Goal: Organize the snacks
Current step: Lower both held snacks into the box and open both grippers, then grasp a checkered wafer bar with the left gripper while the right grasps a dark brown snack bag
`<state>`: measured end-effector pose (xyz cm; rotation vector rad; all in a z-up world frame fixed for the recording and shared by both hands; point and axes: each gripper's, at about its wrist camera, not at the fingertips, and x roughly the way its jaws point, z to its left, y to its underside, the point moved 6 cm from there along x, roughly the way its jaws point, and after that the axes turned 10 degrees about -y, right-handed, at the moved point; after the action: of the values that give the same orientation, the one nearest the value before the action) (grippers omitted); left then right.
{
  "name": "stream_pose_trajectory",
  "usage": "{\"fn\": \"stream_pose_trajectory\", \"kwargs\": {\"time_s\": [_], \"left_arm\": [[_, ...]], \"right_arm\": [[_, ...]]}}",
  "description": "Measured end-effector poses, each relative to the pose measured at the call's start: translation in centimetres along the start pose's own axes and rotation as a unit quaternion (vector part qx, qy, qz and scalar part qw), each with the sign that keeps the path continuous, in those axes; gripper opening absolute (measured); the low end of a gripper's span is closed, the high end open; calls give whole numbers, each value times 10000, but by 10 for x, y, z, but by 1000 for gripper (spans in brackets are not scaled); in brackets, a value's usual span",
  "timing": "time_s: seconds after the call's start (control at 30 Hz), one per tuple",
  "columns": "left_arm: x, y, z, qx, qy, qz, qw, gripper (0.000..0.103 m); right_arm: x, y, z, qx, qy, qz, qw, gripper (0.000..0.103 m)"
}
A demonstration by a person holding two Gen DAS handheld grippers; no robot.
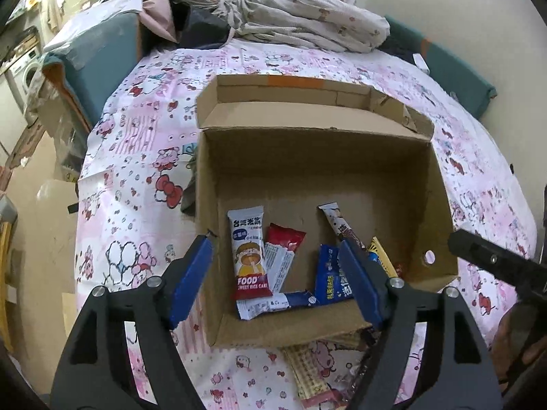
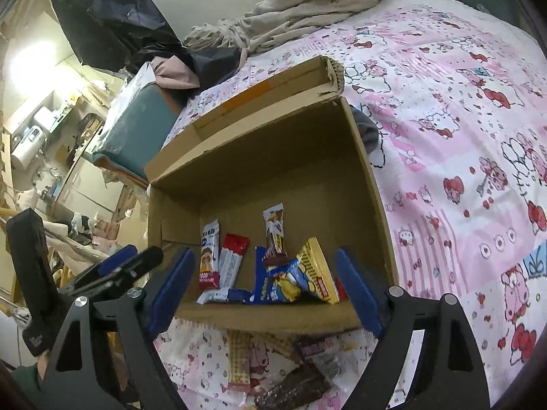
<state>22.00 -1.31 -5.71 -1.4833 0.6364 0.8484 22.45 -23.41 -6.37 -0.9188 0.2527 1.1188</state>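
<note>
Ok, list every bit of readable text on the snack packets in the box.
"FOOD": white-and-red packet.
"SWEET RICE CAKE", below it on that packet, first letter cut off.
Chinese characters on that packet and the blue packet: too blurred to read.
Yellow packet: unreadable.

A: Background? Pink cartoon bedsheet (image 1: 136,177) fills most of the frame.
B: Crumpled blanket (image 1: 307,17) top centre, black bag (image 2: 109,24) upper left.
A: Teal cushion (image 1: 102,51) upper left, washing machine (image 1: 25,71) at far left edge.
</note>
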Motion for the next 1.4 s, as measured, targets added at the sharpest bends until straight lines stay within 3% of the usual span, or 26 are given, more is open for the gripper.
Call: {"fn": "stream_pose_trajectory", "kwargs": {"time_s": [0.3,0.53,0.83,1.03,1.4], "left_arm": [[-18,24,8,-214,183,131,9995,79],[-26,37,7,-263,156,180,9994,79],[-24,58,7,-354,93,406,9985,79],[-20,67,14,-720,145,537,9958,79],[21,99,7,-708,44,1336,9885,79]], "right_arm": [[-29,15,4,20,134,-146,9998,87],[-44,41,-9,419,405,-179,9981,87],[-41,83,-12,795,565,171,9951,87],[-29,109,-22,1143,652,537,9898,87],[-20,121,-46,1720,737,748,9795,87]]}}
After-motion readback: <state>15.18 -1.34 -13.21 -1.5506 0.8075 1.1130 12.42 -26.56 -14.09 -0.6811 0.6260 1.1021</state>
